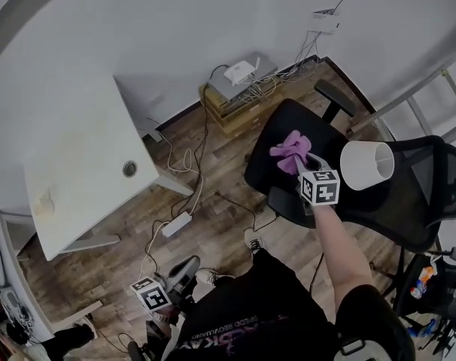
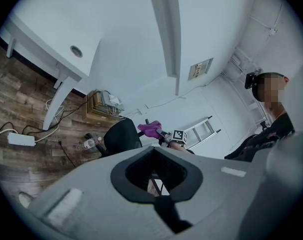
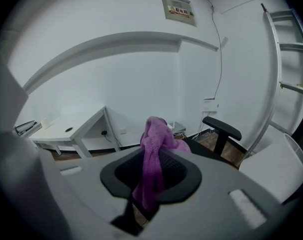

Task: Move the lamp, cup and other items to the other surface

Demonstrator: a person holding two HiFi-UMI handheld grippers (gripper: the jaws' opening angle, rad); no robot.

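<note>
Lampshade [image 1: 367, 164] beside cloth [image 1: 290, 147] over chair [image 1: 277, 170]

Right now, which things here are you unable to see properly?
Left gripper: left gripper view, its grey housing covers the jaws; open or shut unclear.
Lamp: head view shows only the white shade; stem and base unseen behind it.
Purple cloth: right gripper view, lower end disappears into the right gripper housing.
Wall sign: right gripper view, print too small.

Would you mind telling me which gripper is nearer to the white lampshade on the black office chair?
Right. The right gripper, holding a purple cloth, is just beside the white lampshade; the left gripper hangs far off by the person's legs.
</note>
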